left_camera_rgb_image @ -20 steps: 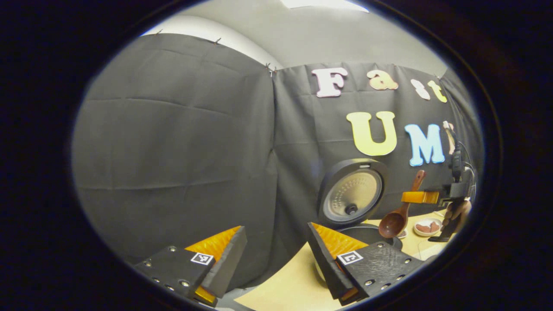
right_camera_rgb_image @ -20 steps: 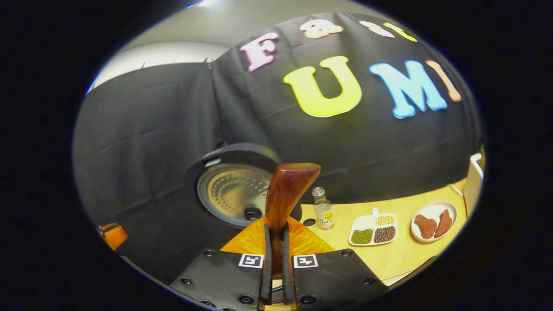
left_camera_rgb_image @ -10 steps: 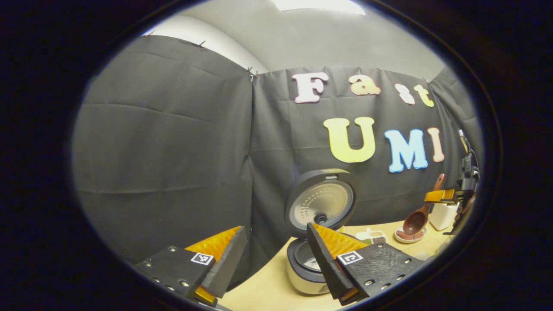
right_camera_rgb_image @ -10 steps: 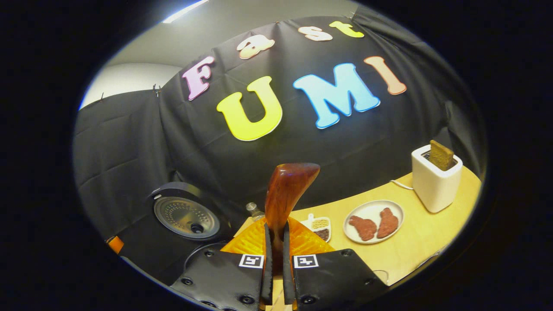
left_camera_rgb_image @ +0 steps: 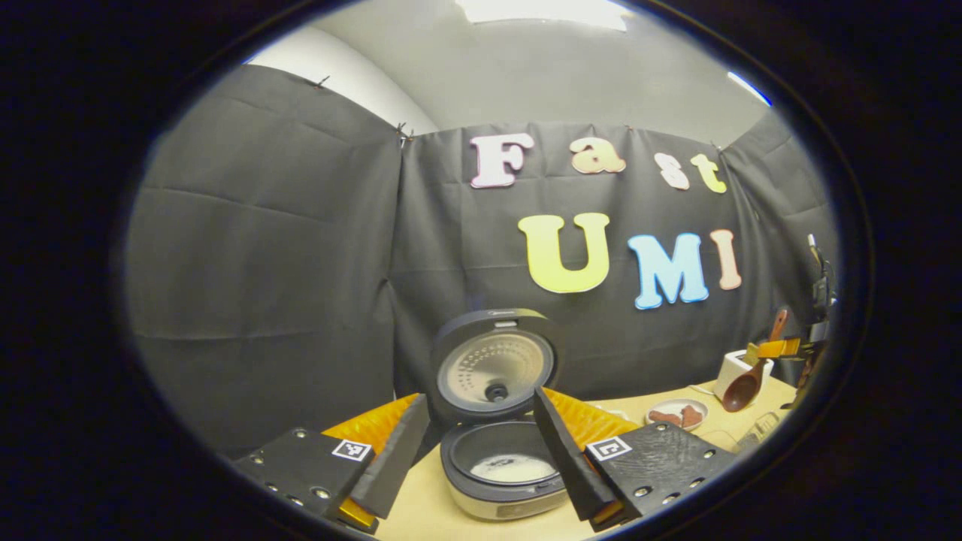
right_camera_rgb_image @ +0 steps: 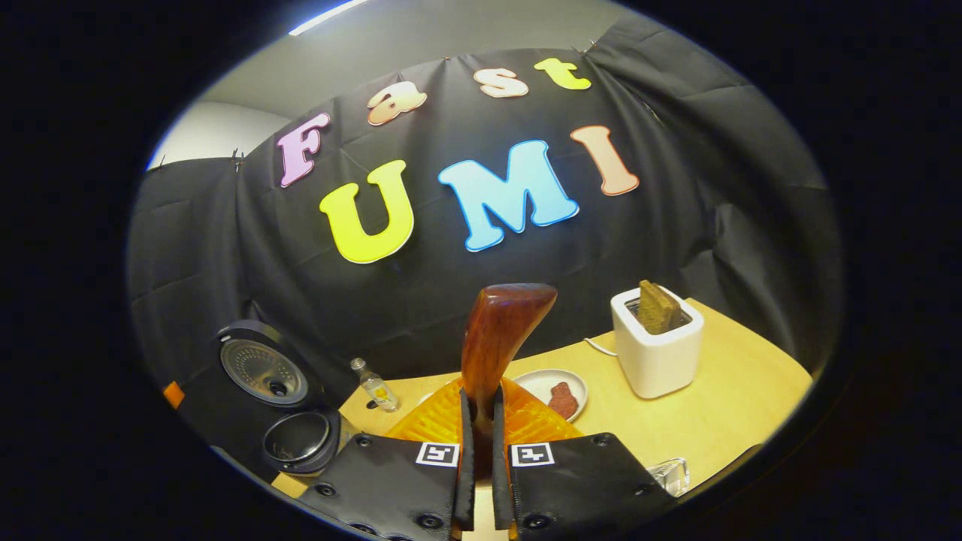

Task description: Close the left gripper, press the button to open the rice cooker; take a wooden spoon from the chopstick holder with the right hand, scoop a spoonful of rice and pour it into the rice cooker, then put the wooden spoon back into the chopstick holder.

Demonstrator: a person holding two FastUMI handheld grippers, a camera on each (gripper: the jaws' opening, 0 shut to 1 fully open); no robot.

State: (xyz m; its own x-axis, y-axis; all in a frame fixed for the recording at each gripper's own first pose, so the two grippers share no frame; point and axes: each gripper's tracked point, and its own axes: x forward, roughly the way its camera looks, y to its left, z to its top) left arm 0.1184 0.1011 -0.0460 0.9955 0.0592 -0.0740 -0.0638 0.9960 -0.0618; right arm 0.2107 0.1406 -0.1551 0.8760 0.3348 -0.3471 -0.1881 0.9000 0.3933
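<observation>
Your right gripper (right_camera_rgb_image: pixel 479 421) has its jaws clamped on the spoon (right_camera_rgb_image: pixel 497 338) handle, held off the desk (right_camera_rgb_image: pixel 721 406), well right of the cooker (left_camera_rgb_image: pixel 503 451). Cooker lid is up, white rice in the pot. Your left gripper (left_camera_rgb_image: pixel 481 443) hangs before the cooker, jaws wide, holding nothing.

- Black cloth wall (left_camera_rgb_image: pixel 285 248) hangs creased behind the table, pinned along its top edge.
- Above the cloth: plain pale wall (left_camera_rgb_image: pixel 338 75) and grey ceiling (left_camera_rgb_image: pixel 541 68).
- Bright ceiling light panel (left_camera_rgb_image: pixel 545 11) straight above the cloth's top edge.
- Light wooden table (right_camera_rgb_image: pixel 721 398) butts against the foot of the cloth.
- A second, narrow light strip (right_camera_rgb_image: pixel 327 16) on the ceiling above the cloth.
</observation>
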